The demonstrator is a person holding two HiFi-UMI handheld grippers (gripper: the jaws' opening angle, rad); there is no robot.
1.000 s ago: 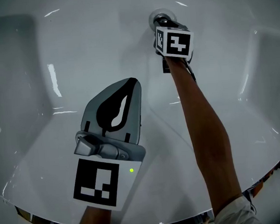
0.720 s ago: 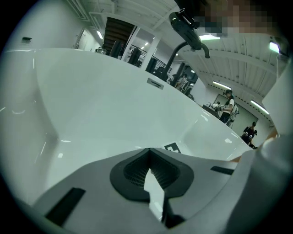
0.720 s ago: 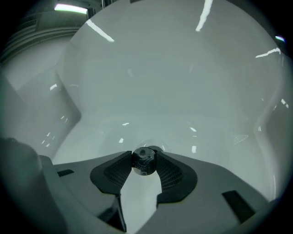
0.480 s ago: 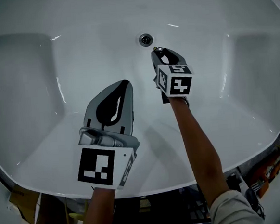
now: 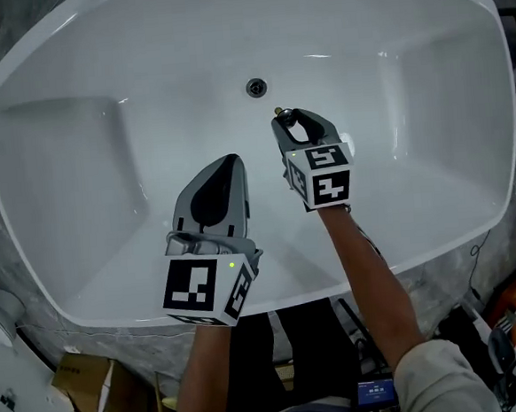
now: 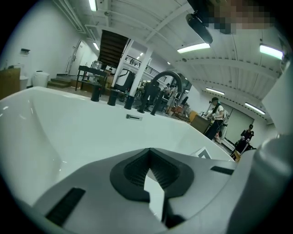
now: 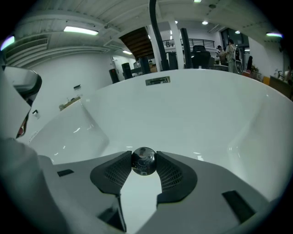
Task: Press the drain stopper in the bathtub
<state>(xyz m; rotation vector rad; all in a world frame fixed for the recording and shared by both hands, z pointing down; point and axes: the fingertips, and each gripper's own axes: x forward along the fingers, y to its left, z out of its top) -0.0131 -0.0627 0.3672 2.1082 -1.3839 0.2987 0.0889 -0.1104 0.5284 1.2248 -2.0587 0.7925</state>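
Observation:
The white bathtub (image 5: 77, 162) fills the head view, with its round drain opening (image 5: 256, 87) showing dark on the floor. My right gripper (image 5: 282, 116) hangs just below and right of the drain, raised off the tub floor. It is shut on a small round chrome drain stopper (image 7: 144, 161), pinched between its fingertips. My left gripper (image 5: 229, 163) hovers to the left over the tub's middle. Its jaws meet at the tip with nothing between them (image 6: 147, 155).
An overflow plate (image 7: 157, 81) sits on the tub's far wall. The tub rim (image 5: 274, 293) runs across close to my body. A cardboard box (image 5: 85, 379) lies on the floor at lower left. Several people stand far behind the tub (image 6: 215, 116).
Both grippers have risen well above the tub floor. The right one has come away from the drain with the stopper in its tips, leaving the drain opening bare.

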